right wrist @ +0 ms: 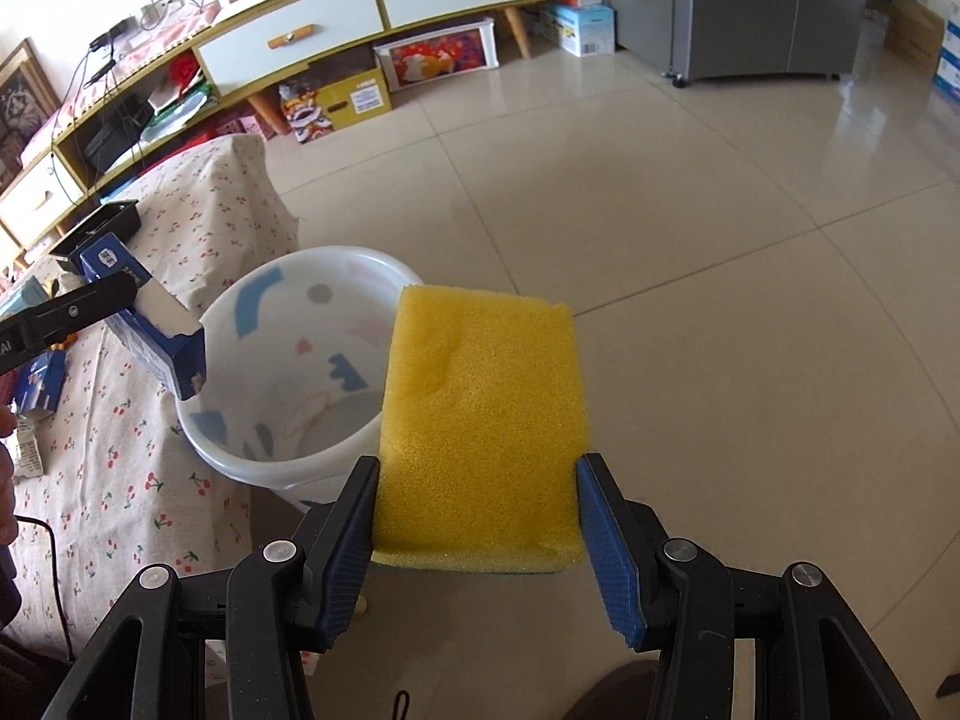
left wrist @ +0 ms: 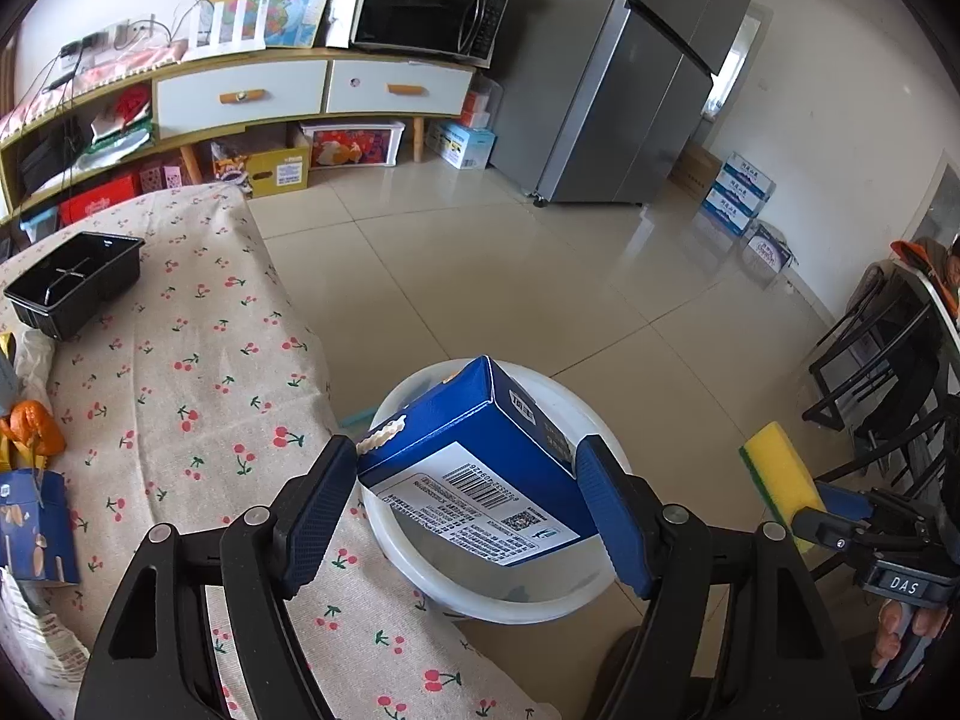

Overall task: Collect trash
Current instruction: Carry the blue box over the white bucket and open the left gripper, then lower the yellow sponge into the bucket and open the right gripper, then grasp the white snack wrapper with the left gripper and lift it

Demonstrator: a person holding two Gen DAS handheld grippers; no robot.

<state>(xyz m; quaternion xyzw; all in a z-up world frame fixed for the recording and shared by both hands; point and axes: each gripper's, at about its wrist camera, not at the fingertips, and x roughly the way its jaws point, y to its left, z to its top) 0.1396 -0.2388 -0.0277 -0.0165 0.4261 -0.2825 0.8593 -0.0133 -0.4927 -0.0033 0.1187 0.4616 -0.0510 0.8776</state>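
Counts: 2 grippers, left gripper [left wrist: 468, 501] and right gripper [right wrist: 477, 531]. 1 white bin [left wrist: 570, 603]. 1 blue carton [left wrist: 474, 456]. 1 yellow sponge [right wrist: 480, 420]. 1 black tray [left wrist: 72, 282] on the far left of the counter [left wrist: 198, 396]. 1 fridge [left wrist: 636, 72]. 1 microwave [left wrist: 429, 15]. 2 cabinet drawers [left wrist: 240, 96].

Glossy cardboard box [left wrist: 474, 462], porous foam sponge [right wrist: 483, 420]

We cannot read the fine print on the blue box [left wrist: 480, 468]; that box hides part of the white bin [left wrist: 558, 594] beneath it.
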